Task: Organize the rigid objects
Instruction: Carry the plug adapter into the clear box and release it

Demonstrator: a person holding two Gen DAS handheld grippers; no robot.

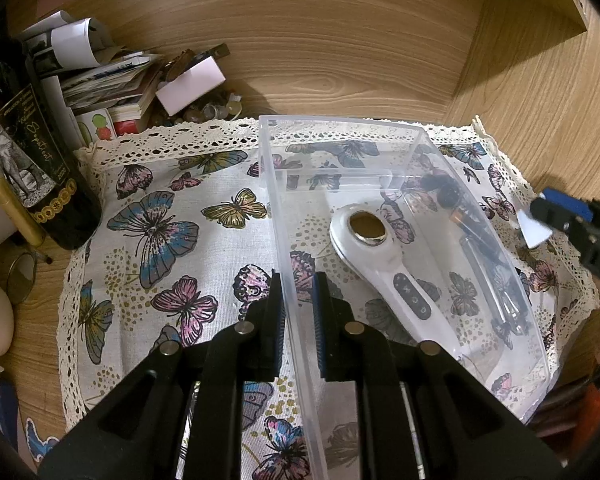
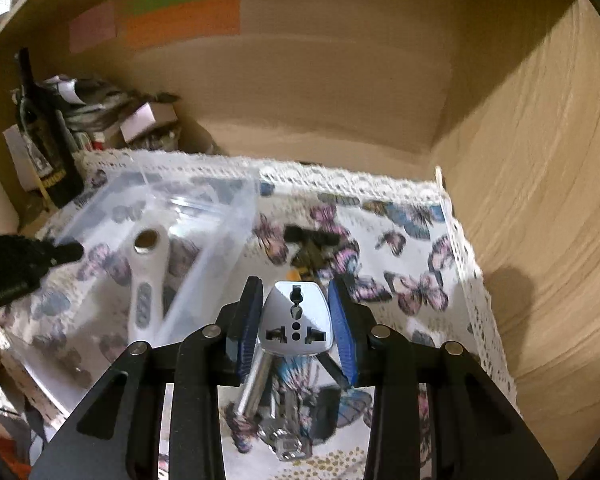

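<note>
A clear plastic box (image 1: 340,124) stands on the butterfly cloth (image 1: 160,240). My left gripper (image 1: 298,280) is shut on its near left wall. Inside the box lie a white handheld device with a gold ring head (image 1: 380,256) and a dark slim item (image 1: 448,196). In the right wrist view my right gripper (image 2: 295,284) is shut on a white travel adapter (image 2: 296,320), held above the cloth to the right of the box (image 2: 204,200). The left wrist view shows that gripper (image 1: 556,216) with the adapter (image 1: 534,234) at the right edge.
A dark bottle (image 1: 40,184), a heap of papers and small boxes (image 1: 112,76) and round glasses (image 1: 22,276) crowd the left. A dark object (image 2: 308,240) and shiny metal pieces (image 2: 284,432) lie on the cloth right of the box. A wooden side wall (image 2: 540,200) closes the right.
</note>
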